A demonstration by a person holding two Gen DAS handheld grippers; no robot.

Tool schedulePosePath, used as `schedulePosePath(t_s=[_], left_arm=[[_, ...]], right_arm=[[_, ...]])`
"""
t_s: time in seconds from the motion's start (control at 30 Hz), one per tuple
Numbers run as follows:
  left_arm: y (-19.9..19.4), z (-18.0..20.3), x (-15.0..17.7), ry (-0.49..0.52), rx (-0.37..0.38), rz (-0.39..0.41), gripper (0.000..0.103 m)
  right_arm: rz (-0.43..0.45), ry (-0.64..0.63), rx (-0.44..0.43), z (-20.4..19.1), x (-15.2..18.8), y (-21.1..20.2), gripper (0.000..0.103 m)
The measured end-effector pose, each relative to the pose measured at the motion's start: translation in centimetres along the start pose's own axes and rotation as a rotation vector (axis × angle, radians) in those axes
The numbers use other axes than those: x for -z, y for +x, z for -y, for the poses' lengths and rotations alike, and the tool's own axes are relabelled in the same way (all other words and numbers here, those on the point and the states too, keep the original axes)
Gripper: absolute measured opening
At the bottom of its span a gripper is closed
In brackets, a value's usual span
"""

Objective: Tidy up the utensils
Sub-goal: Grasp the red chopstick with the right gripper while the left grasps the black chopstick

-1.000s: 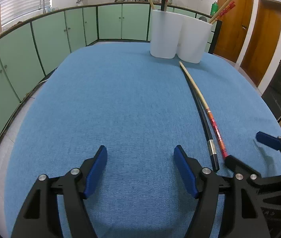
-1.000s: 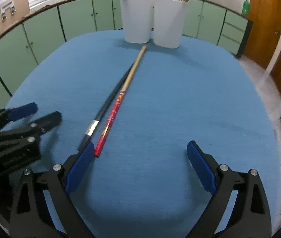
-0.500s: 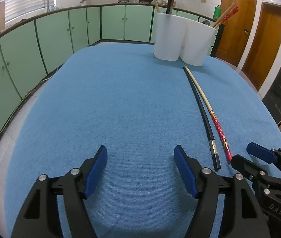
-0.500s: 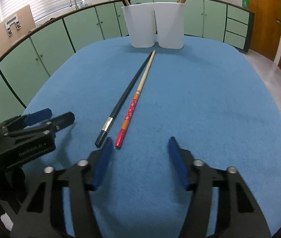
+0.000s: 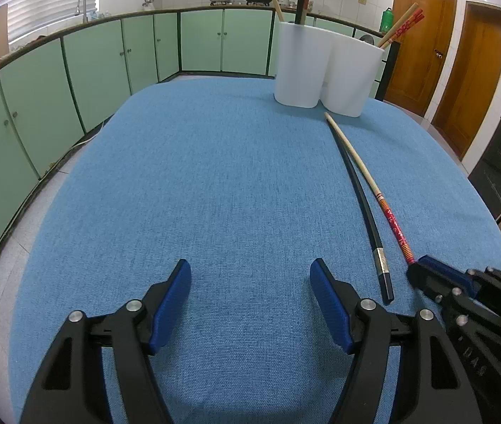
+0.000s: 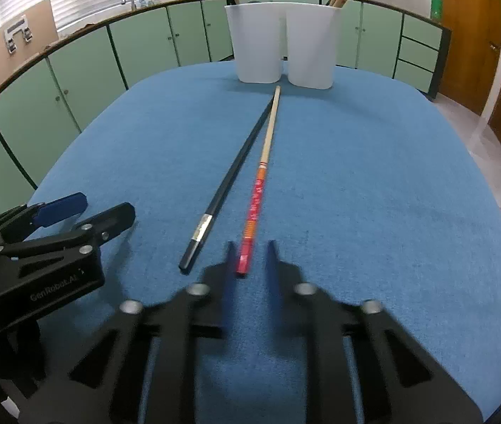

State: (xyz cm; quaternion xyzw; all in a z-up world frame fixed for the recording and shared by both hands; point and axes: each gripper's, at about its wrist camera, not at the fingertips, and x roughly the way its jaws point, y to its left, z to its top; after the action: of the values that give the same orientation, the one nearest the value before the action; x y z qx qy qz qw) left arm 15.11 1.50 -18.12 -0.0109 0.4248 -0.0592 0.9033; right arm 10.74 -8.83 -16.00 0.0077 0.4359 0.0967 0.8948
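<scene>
A black chopstick [image 6: 229, 183] and a wood chopstick with a red end [image 6: 259, 190] lie side by side on the blue table, pointing at two white holders [image 6: 284, 44] that hold other chopsticks. My right gripper [image 6: 248, 258] is narrowed, its jaws blurred, one on each side of the red end with a gap left. My left gripper [image 5: 250, 293] is open and empty over bare cloth, left of both chopsticks [image 5: 367, 205]. The holders [image 5: 324, 70] stand at the far edge.
The blue cloth covers the table [image 5: 215, 176]. Green cabinets [image 5: 91, 70] curve round the left and back. Wooden doors [image 5: 462, 63] are at the right. The left gripper shows in the right wrist view [image 6: 84, 215].
My right gripper has narrowed from wide open to a small gap and moved onto the red end of the wood chopstick. The left gripper has stayed open.
</scene>
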Motion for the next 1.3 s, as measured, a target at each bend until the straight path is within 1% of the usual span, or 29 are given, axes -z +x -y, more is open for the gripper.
schedulePosePath(t_s=[0.07,0.2,0.4,0.53,0.6,0.67,0.73,0.87,0.9,1.03,1.2,1.3], left_arm=[[0.0,0.1,0.0,0.005,-0.003,0.0,0.069],[-0.2,0.7,0.0,0.015,0.008,0.004,0.069],[-0.9,2.9,0.0,0.04,0.08,0.019,0.068],[-0.6,4.9,0.1,0.076,0.114,0.008,0.067],[-0.1,5.9,0.2,0.109,0.112,-0.009,0.063],[0.2,6.4,0.3,0.125,0.097,-0.021,0.061],[0.3,6.8,0.4,0.144,0.079,-0.023,0.054],[0.3,7.0,0.4,0.151,0.069,-0.016,0.029],[0.3,7.2,0.4,0.157,0.067,-0.014,0.026],[0.2,7.7,0.4,0.164,0.046,-0.012,0.024],[0.3,8.3,0.4,0.17,0.048,-0.01,0.007],[0.3,8.3,0.4,0.165,0.041,-0.009,0.007]], right_arm=[[0.0,0.024,-0.018,0.6,0.0,-0.1,0.005],[0.01,0.043,0.012,2.1,0.3,-0.8,0.005],[0.029,0.103,0.07,5.7,0.9,-1.9,0.005],[0.025,0.123,0.085,7.0,1.2,-2.0,0.005],[0.024,0.127,0.082,7.2,1.3,-2.0,0.005],[0.024,0.125,0.08,7.2,1.3,-2.0,0.005],[0.02,0.124,0.074,7.3,1.3,-1.8,0.005],[0.018,0.122,0.065,7.3,1.4,-1.9,0.006],[0.017,0.119,0.063,7.3,1.4,-1.9,0.007],[0.022,0.099,0.07,7.0,1.7,-1.9,0.008],[0.019,0.084,0.079,6.7,1.6,-1.6,0.006],[0.024,0.101,0.061,7.1,1.6,-1.8,0.005]])
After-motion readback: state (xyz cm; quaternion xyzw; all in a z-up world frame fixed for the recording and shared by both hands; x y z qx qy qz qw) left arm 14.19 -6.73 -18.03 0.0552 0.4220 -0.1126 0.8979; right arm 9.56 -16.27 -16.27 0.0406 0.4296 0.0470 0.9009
